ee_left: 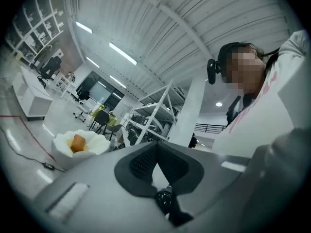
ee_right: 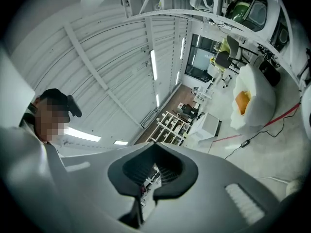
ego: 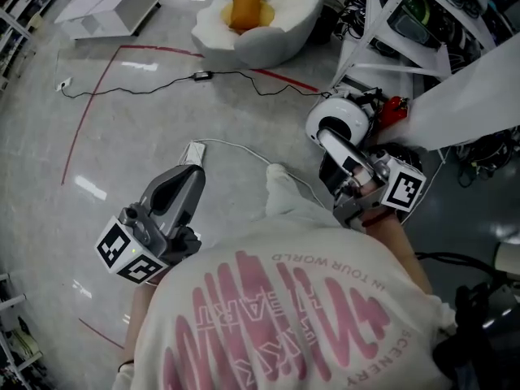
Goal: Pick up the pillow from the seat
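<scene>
A grey polished floor (ego: 162, 120) fills most of the head view, and the person's cream shirt (ego: 301, 323) with pink print takes up its lower part. A white metal rack (ego: 382, 23) crowded with gear stands at the upper right. At the top edge sits the white, shell-shaped seat (ego: 284, 27), well apart from both grippers, with a low white cabinet (ego: 110, 5) to its left. The left gripper (ee_left: 156, 149) is held out low on the left of the head view and points roughly toward the seat. Its jaws are together with nothing between them. The right gripper (ee_right: 154, 152) is held up on the right, close to the rack. Its jaws are likewise closed and empty, though a thin slit of light shows behind the pads. The orange pillow (ego: 246, 10) lies in the hollow of the seat, seemingly propped against the back cushion, and no gripper touches it. A red line (ego: 162, 50) curves over the floor in front of the seat, and a thin black cable (ego: 244, 73) trails across it.
</scene>
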A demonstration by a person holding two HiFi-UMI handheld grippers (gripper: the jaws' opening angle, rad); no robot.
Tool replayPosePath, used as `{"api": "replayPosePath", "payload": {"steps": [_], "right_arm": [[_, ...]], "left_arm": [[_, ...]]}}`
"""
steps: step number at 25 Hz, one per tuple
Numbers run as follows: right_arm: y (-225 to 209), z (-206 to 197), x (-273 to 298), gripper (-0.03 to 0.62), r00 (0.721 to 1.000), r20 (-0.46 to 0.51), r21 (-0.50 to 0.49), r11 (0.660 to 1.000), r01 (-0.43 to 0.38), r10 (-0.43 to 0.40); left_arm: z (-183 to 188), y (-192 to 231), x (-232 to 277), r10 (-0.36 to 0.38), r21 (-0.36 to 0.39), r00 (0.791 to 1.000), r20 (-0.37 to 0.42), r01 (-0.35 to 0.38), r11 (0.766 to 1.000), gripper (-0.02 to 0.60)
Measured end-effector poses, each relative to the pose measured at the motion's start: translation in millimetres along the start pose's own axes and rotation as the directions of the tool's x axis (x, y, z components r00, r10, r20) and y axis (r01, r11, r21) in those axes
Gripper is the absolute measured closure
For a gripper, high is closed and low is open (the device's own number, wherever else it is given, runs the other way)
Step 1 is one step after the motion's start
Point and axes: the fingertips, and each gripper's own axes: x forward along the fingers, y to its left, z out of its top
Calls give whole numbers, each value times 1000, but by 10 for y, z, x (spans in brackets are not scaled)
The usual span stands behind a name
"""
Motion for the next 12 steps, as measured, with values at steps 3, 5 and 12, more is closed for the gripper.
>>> {"api": "replayPosePath", "payload": {"steps": [3, 5, 12], "right_arm": [[-200, 122, 129, 591, 1000, -11, 21, 1000, -2, 2], [-319, 185, 207, 591, 999, -32, 31, 1000, -4, 5], [-787, 613, 492, 591, 994, -104, 32, 999, 22, -18]], "left_arm": [[-18, 208, 166, 14, -22, 1000, -23, -14, 1000, 571], [-25, 346, 276, 33, -23, 999, -35, -34, 999, 570], [126, 756, 771, 62, -40, 998, -29, -63, 997, 570]]}}
